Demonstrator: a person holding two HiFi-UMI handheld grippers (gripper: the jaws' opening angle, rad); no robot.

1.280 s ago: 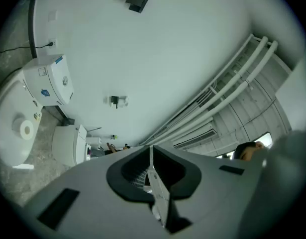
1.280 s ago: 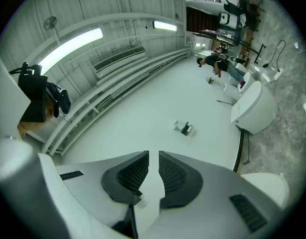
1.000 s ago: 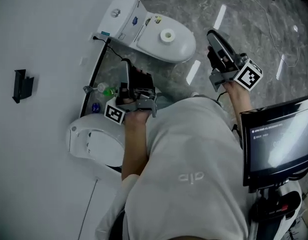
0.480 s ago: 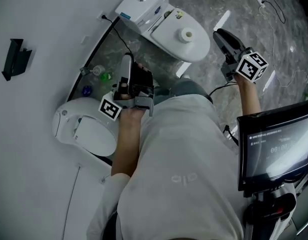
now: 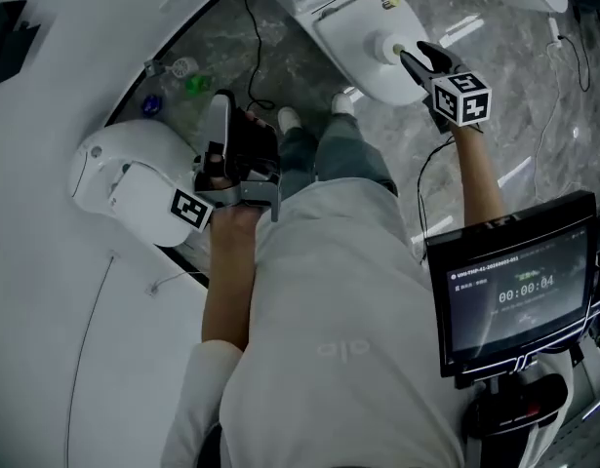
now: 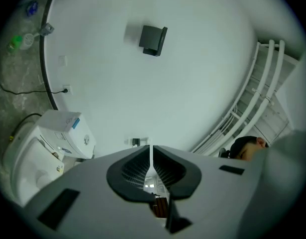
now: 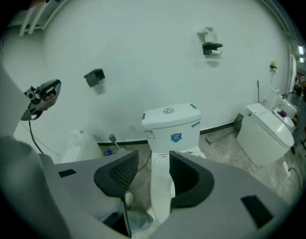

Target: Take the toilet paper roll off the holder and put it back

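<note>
A white toilet paper roll (image 5: 388, 45) stands on the closed lid of a white toilet (image 5: 353, 18) at the top of the head view. My right gripper (image 5: 414, 58) hovers right beside the roll and points at the toilet, jaws open with nothing between them. In the right gripper view (image 7: 153, 172) the toilet tank (image 7: 170, 123) and lid show through the gap; the roll itself is hidden there. A black wall holder (image 7: 94, 77) and a second holder (image 7: 211, 47) sit on the white wall. My left gripper (image 5: 231, 105) is shut and empty, aimed at the wall holder (image 6: 153, 39).
A second white toilet (image 5: 124, 178) stands by the wall just left of my left gripper. Another one (image 7: 267, 133) is at the far right. Small bottles (image 5: 187, 78) and a cable lie on the grey floor. A monitor on a stand (image 5: 509, 291) is at my right.
My right gripper has swung from the ceiling down toward the toilet, reached the roll, and its jaws have opened. The left gripper stayed shut and turned toward the wall holder.
</note>
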